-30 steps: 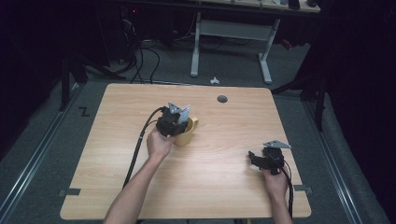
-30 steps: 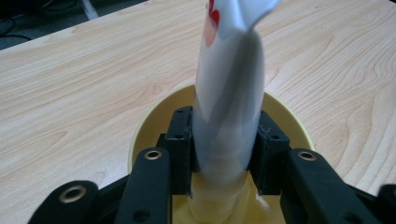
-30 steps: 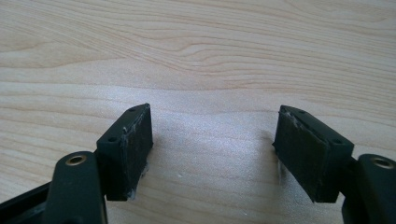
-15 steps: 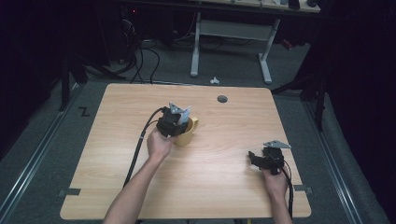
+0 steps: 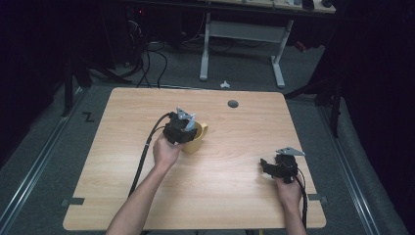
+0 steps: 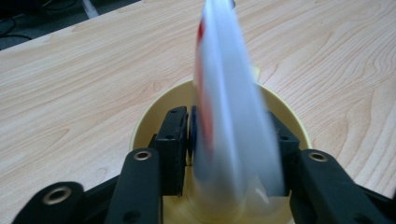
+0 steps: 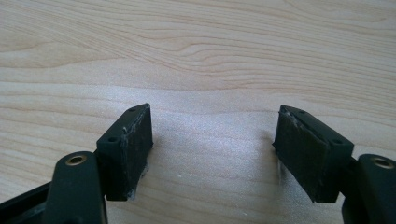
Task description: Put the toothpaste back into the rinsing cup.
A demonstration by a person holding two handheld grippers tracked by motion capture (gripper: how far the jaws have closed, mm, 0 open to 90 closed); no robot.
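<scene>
Compared with the earlier frames, both hands sat where they had been, and the one change was at the left gripper (image 5: 182,128), whose jaws had just been opening around a white, blurred, flat plastic-looking piece with a red mark (image 6: 229,116). That piece stood between the jaws, in the middle of the left gripper view, its lower end inside the round yellow cup (image 5: 196,139); a gap showed beside it on the left side, while contact on the other side could not be told. The cup rested just left of centre on the light wooden table (image 5: 235,196), in the high view. The right gripper (image 5: 268,167), at the lower right, lay low over bare wood with its jaws spread wide and nothing between them. A small dark round hole (image 5: 233,104) sat near the table's far edge, well apart from both.
</scene>
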